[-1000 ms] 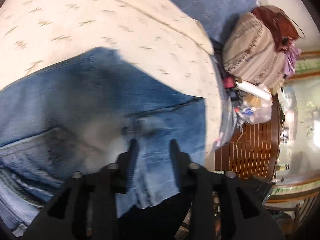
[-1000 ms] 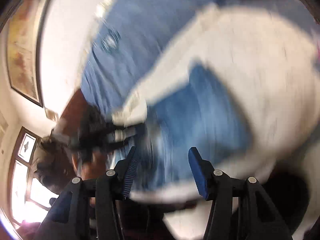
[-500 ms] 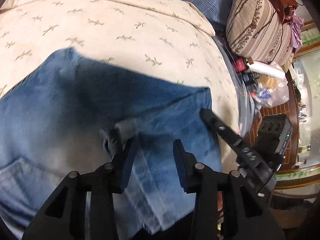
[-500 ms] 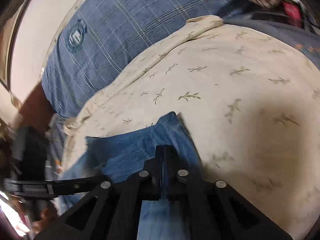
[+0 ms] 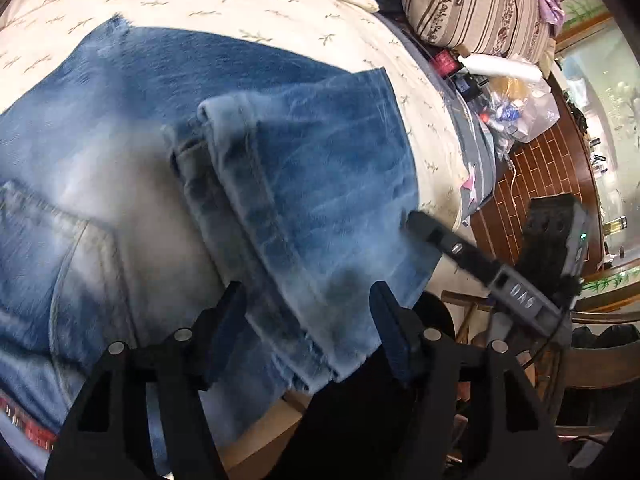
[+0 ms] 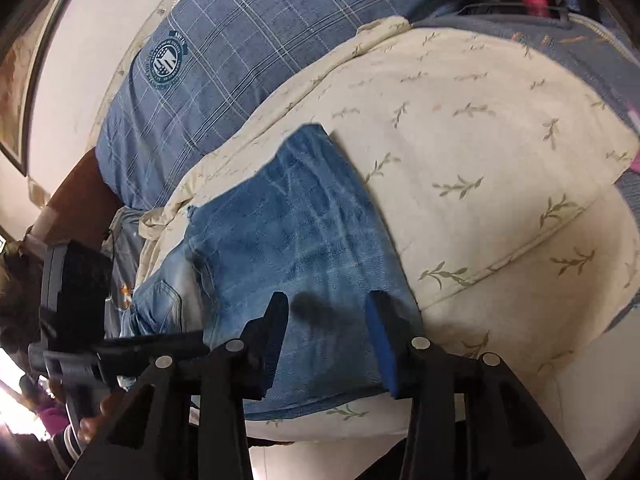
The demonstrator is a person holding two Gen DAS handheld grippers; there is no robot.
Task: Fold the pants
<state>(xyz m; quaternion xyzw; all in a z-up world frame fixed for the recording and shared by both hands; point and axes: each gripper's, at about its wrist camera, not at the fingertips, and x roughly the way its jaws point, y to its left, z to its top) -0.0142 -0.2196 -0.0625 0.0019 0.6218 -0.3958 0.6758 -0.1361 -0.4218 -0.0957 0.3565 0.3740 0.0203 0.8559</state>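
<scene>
Blue denim pants (image 5: 304,184) lie folded on a bed under a cream sheet (image 5: 248,4) printed with small leaf sprigs; in the left wrist view they fill the centre and left of the frame, a pale leg hem doubled back across the darker denim, a back pocket at lower left; the left claw (image 5: 308,320) sits at the bottom centre with both fingers spread apart over the frayed lower edge, released and gripping nothing; the right claw (image 5: 448,240) reaches in from the right edge, its tip at the fabric's right side. In the right wrist view the right claw (image 6: 326,320) is also released, fingers wide over the near end of the pants (image 6: 304,240); a blue plaid pillow (image 6: 224,64) fills the upper left; a striped cushion (image 5: 476,4) sits in the upper right of the left wrist view.
</scene>
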